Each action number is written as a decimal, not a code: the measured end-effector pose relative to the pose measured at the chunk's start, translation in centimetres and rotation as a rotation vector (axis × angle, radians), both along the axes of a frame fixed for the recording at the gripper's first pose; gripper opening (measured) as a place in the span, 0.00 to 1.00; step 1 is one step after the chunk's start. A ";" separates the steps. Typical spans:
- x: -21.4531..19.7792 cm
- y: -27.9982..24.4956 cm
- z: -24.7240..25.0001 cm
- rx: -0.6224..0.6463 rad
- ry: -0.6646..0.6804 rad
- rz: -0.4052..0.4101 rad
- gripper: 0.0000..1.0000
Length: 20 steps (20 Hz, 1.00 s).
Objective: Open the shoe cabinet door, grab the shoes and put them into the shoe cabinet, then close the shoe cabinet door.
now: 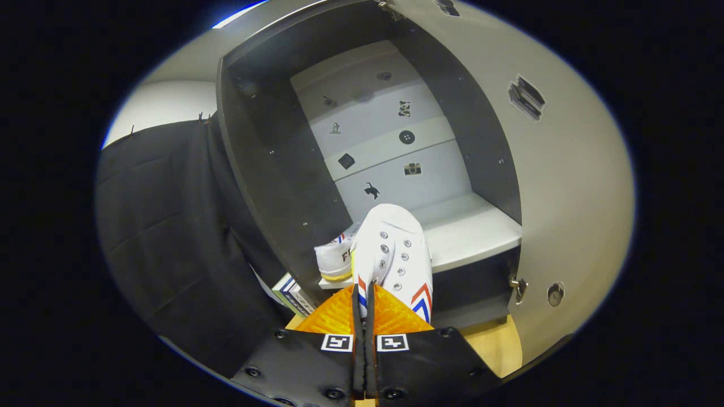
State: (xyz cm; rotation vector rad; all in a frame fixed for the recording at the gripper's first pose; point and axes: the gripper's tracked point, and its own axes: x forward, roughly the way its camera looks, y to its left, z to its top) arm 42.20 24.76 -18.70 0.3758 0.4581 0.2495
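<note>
The heel of the second shoe [335,261], lying on the cabinet shelf [472,237] just left of the shoe ahead of the claw [365,294], bears a dark letter "F"; what follows it is hidden. Print on the box [291,294] beside the cabinet is too small to read.
</note>
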 end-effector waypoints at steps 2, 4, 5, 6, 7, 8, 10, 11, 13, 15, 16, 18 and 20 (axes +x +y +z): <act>2.0 -0.3 0.5 -0.032 -0.019 -0.011 0.01; 3.7 -0.1 0.9 -0.048 -0.035 -0.024 0.01; 4.6 0.1 1.0 -0.047 -0.042 -0.029 0.01; 5.4 0.2 1.2 -0.045 -0.046 -0.031 0.01; 6.3 0.3 1.3 -0.046 -0.049 -0.030 0.01; 7.1 0.3 1.4 -0.051 -0.054 -0.032 0.01; 8.6 0.3 1.2 -0.078 -0.066 -0.035 0.01; 9.5 0.1 1.2 -0.097 -0.074 -0.041 0.01; 11.2 -0.1 0.6 -0.133 -0.085 -0.054 0.01; 12.5 -0.3 0.2 -0.153 -0.087 -0.062 0.01; 13.2 -0.4 0.1 -0.161 -0.086 -0.064 0.01; 14.4 -0.8 -0.2 -0.191 -0.092 -0.069 0.01; 16.2 -1.3 -0.6 -0.232 -0.100 -0.079 0.01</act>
